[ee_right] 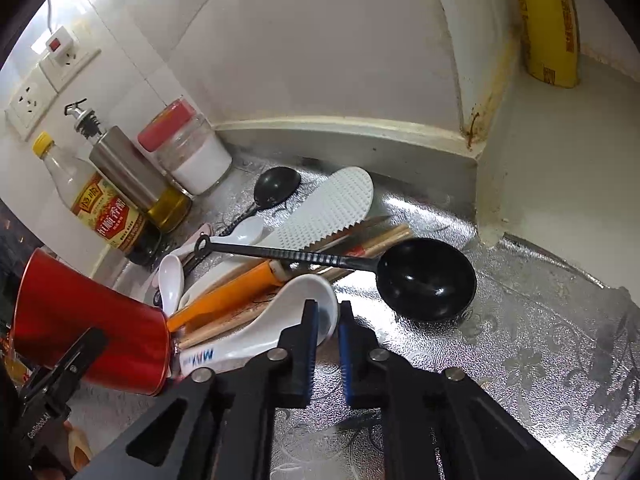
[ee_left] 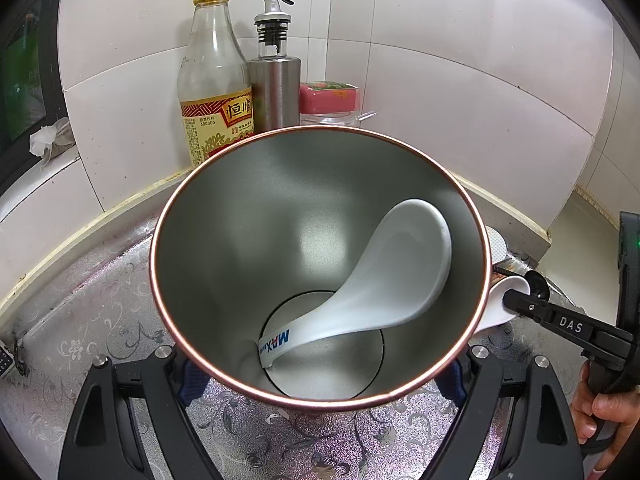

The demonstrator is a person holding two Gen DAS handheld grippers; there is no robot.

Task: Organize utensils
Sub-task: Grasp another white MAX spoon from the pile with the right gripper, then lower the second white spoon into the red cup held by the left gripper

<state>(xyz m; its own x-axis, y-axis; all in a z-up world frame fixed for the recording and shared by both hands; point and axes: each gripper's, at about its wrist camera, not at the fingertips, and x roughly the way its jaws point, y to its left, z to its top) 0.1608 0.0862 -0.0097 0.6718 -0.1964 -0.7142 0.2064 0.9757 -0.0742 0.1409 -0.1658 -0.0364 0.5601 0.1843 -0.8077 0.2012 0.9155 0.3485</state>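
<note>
A vinegar bottle (ee_right: pixel 86 196) with a yellow cap, a steel oil dispenser (ee_right: pixel 132 172) and a red-lidded jar (ee_right: pixel 186 148) stand together against the tiled wall (ee_right: pixel 320 52), below two wall sockets (ee_right: pixel 44 76).

Two black ladles (ee_right: pixel 426 280), one cup (ee_right: pixel 92 320)

White tiled walls (ee_left: pixel 460 92), silver floral-foil countertop (ee_right: pixel 540 344), wall sockets (ee_right: pixel 30 100), yellow pipe (ee_right: pixel 550 20)

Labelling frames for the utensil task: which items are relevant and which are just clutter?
Job: red cup; soup spoon in cup; soup spoon on counter; black ladle; rice paddle; chopsticks.
Lying about: vinegar bottle; oil dispenser; red-lidded jar; wall sockets.
</note>
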